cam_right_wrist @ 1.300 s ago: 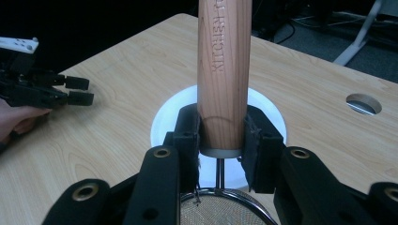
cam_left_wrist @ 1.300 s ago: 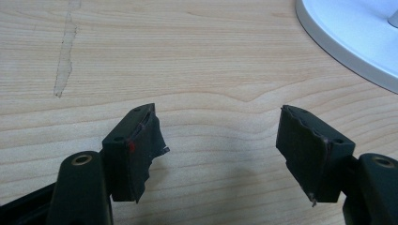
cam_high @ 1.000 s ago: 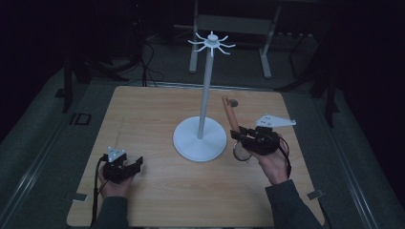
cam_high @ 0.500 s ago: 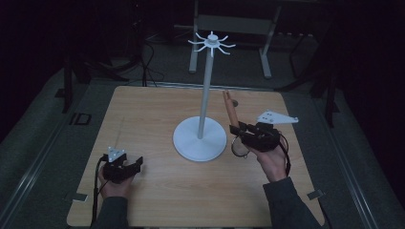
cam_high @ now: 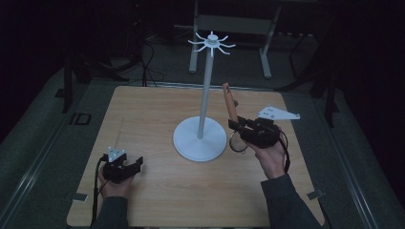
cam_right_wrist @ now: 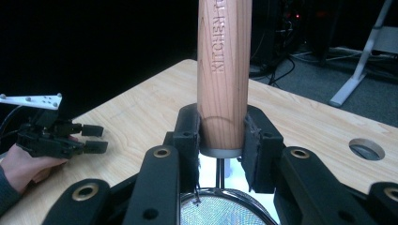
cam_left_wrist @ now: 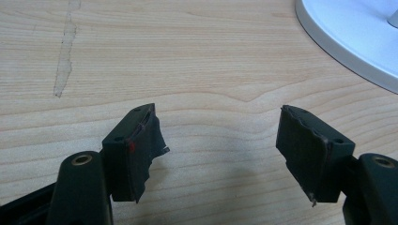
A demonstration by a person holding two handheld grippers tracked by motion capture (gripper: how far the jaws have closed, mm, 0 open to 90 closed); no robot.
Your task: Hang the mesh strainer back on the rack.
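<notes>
Wooden handle (cam_right_wrist: 224,75): embossed "KITCHEN T…" running lengthwise, rest cut off by frame edge.

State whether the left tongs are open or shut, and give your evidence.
Open. In the left gripper view, the left tongs have their black jaws wide apart, with bare light wooden table showing between them and nothing held.

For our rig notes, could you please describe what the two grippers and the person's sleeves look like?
Both are black two-jaw tools. The left gripper carries a small grey three-cornered plate on top, and a black cable trails from it; its jaw pads look worn and ragged, one with a small red mark. The right gripper has a larger pale three-cornered plate and round brass-coloured fittings on its arms. The person wears dark grey long sleeves.
</notes>
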